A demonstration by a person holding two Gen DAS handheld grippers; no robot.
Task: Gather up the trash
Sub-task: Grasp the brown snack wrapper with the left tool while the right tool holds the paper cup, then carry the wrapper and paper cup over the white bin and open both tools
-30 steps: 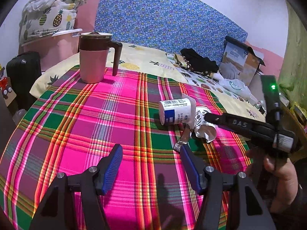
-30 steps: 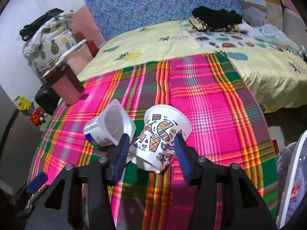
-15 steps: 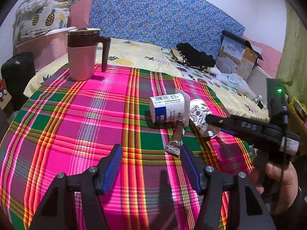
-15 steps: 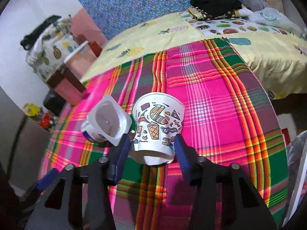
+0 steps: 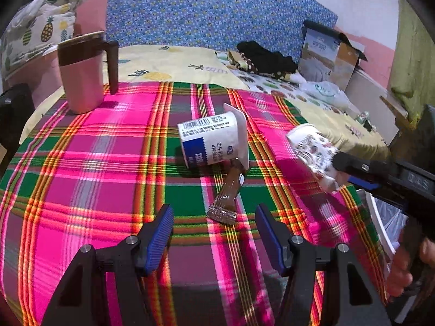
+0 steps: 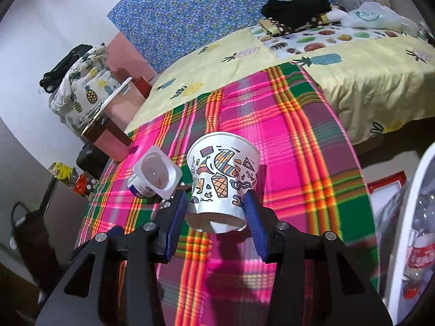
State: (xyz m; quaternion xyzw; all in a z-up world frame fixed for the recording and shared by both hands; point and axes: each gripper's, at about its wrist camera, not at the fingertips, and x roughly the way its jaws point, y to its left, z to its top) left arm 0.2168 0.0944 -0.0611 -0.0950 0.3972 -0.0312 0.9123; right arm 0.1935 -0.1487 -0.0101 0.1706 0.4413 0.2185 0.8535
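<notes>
Above the plaid cloth [image 6: 293,125], right gripper [image 6: 216,207] has just closed and pinches the patterned paper cup [image 6: 221,179], lifted clear; left gripper [image 5: 214,233] spread, empty, facing wrapper [image 5: 227,195] and yogurt cup [image 5: 214,141]: next likely carry to the bin [image 6: 407,190].

I'm looking at a table under a pink, green and orange plaid cloth [image 5: 89,163]. On it, a pink mug [image 5: 81,78] with a dark lid and handle stands upright at the far left corner. Near the middle a white yogurt cup [image 5: 214,141] lies on its side, its mouth towards the right. Just in front of it, touching or nearly so, lies what looks like a brown wrapper [image 5: 227,198] with a crimped silvery end.
</notes>
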